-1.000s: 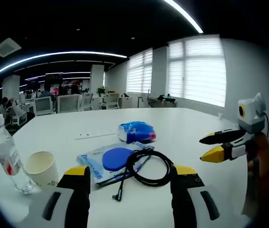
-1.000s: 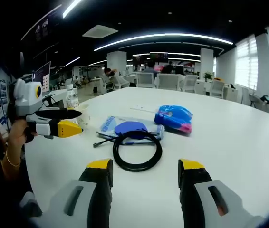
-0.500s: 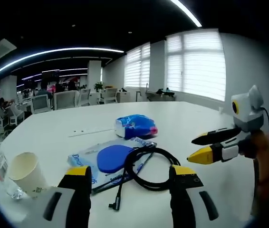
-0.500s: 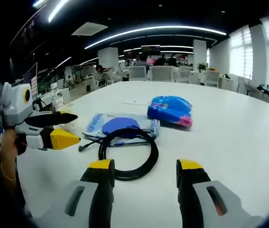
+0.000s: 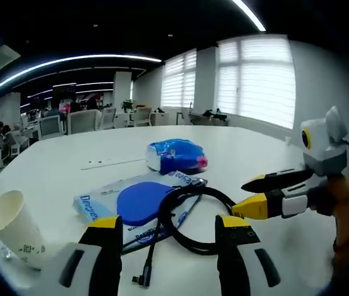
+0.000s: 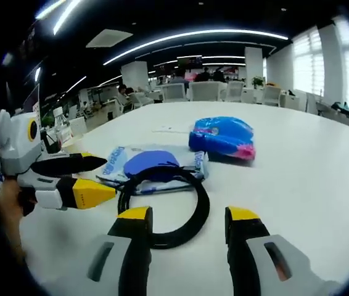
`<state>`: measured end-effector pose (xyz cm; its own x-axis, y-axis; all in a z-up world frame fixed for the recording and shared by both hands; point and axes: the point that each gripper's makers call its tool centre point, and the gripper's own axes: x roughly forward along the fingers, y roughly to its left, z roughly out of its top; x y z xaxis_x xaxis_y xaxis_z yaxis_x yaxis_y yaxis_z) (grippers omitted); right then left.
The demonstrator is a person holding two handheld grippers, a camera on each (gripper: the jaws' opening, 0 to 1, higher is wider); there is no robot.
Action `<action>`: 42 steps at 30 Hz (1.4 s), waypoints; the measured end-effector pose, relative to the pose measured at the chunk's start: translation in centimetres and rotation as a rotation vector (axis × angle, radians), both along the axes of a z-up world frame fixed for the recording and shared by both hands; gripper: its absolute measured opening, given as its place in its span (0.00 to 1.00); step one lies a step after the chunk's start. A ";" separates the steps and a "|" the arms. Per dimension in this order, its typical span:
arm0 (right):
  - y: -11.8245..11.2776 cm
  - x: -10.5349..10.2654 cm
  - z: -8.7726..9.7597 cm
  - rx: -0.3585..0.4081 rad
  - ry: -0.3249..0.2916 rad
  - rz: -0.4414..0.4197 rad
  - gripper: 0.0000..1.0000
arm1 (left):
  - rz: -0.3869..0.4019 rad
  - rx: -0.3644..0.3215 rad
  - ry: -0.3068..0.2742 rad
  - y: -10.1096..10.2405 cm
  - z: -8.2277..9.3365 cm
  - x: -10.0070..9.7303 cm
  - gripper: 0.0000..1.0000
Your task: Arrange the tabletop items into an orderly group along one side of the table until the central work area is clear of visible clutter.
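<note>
In the left gripper view, the left gripper (image 5: pixel 165 231) has its two yellow-tipped jaws standing apart, with nothing between them, just above the white table (image 5: pixel 267 154). Right past the jaws lies a coiled black cable (image 5: pixel 194 217), one plug end trailing toward the camera. The coil rests partly on a flat clear packet (image 5: pixel 103 202) with a blue disc (image 5: pixel 139 202) showing inside it; blue print on the packet begins with "D", and the rest is too blurred to read. Behind the packet sits a blue plastic pouch (image 5: pixel 176 155) with pink on one end. A paper cup (image 5: pixel 11 223) stands upright at the left edge of this view, with small green print low on its side that cannot be read; its inside is out of sight. The right gripper (image 5: pixel 254 196) comes in from the right, held by a hand (image 5: pixel 346 206), its jaws slightly parted and holding nothing, just beside the cable.

In the right gripper view, the right gripper (image 6: pixel 188 216) is spread open over the near arc of the cable (image 6: pixel 173 206). The left gripper (image 6: pixel 97 179) reaches in from the left, near the packet (image 6: pixel 153 168), with the pouch (image 6: pixel 222 137) farther back on the table (image 6: pixel 310 166).
</note>
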<state>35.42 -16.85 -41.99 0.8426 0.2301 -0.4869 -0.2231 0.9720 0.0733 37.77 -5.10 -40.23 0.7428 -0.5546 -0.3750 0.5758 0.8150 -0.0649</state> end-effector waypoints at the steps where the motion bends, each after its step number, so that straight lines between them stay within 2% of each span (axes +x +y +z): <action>1: 0.1 0.2 -0.4 -0.003 0.005 -0.005 0.43 | 0.001 0.002 0.006 -0.1 -0.2 0.1 0.59; 8: 0.6 0.2 -2.6 -0.019 0.071 -0.010 0.38 | 0.003 0.007 0.019 -0.3 -1.3 0.5 0.51; 19: -0.6 0.5 -2.7 0.007 0.050 -0.078 0.34 | -0.029 0.020 0.041 -1.3 -2.7 0.5 0.46; 24: -0.7 0.8 -3.1 -0.074 0.021 -0.093 0.29 | -0.046 0.065 0.018 -1.6 -3.1 0.4 0.45; 26: -0.6 0.8 -3.2 -0.102 0.010 -0.089 0.26 | -0.050 0.063 0.015 -1.8 -3.3 0.5 0.45; 31: -0.4 0.7 -3.1 -0.099 -0.003 -0.097 0.21 | -0.029 0.041 0.007 -1.8 -3.3 0.6 0.45; 40: 0.0 0.7 -2.8 -0.092 -0.012 -0.102 0.21 | -0.009 0.013 -0.023 -2.1 -3.3 0.9 0.44; 42: -0.1 0.7 -2.8 -0.092 -0.014 -0.105 0.20 | -0.006 0.010 -0.021 -2.1 -3.3 0.9 0.41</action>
